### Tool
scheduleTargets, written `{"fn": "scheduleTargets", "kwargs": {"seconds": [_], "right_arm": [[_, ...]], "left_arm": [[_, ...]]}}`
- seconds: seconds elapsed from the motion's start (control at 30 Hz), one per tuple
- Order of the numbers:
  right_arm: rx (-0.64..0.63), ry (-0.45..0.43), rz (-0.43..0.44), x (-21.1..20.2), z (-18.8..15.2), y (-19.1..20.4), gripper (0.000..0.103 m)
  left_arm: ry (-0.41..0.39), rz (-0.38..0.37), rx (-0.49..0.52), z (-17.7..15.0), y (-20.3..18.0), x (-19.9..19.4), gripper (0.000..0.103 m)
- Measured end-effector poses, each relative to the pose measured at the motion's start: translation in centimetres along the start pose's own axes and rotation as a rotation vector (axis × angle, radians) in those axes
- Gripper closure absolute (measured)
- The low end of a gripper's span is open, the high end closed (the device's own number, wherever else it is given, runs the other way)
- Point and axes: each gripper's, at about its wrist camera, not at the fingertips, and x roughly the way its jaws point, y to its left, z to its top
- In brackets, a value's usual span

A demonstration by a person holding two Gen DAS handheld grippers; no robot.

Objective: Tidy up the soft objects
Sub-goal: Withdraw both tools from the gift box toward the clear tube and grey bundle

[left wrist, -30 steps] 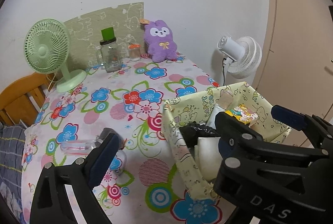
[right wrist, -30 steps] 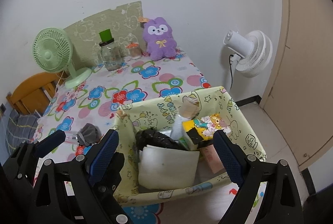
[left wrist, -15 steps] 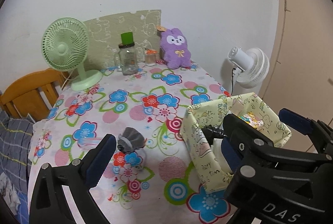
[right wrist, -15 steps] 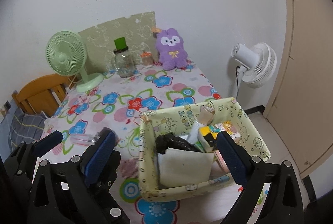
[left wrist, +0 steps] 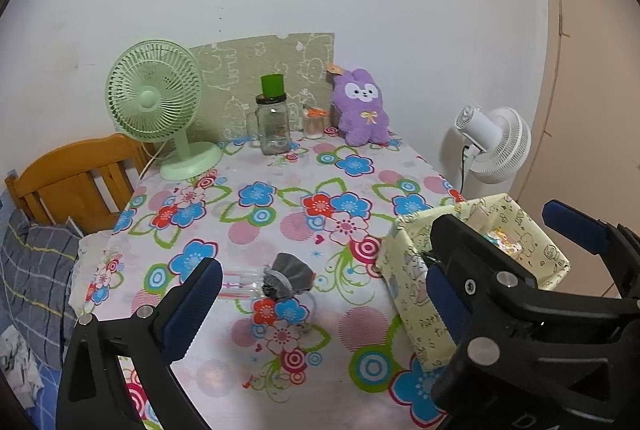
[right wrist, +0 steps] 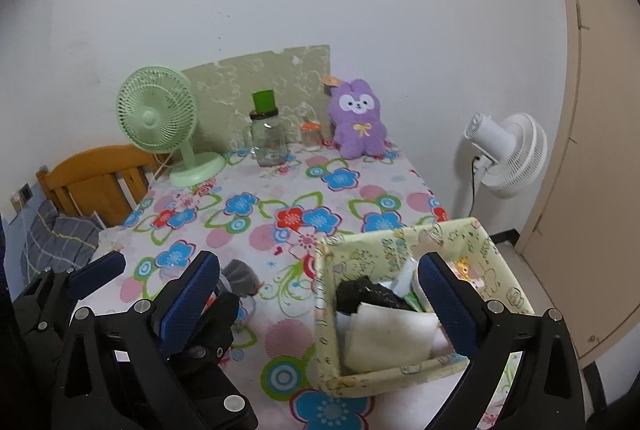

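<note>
Left gripper, right gripper agape, empty

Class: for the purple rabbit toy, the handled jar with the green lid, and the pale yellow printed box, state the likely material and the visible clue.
Purple rabbit toy: plush fabric, matte and fuzzy, with soft rounded edges.
Clear handled jar with green lid: see-through and glossy, probably glass, though clear plastic is possible.
Pale yellow printed box: seemingly fabric or coated cloth, since its walls sag and crease; stiff paper cannot be ruled out.
</note>
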Motion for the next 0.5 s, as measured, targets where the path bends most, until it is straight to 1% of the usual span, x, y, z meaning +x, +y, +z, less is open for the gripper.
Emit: {"fn": "scheduleTargets", "kwargs": {"seconds": [0.17, 0.5], "right_arm": [[-0.018, -0.021, 0.012, 0.3, 0.4, 1.4, 0.002], [-0.031, -0.016, 0.048, 2.0, 0.7, 3.7, 0.002]], "left_arm": [[-0.007, 0.021, -0.004, 0.3, 1.4, 0.1, 0.000], [-0.003, 0.039, -0.020, 0.3, 4.0, 1.0, 0.000]]}}
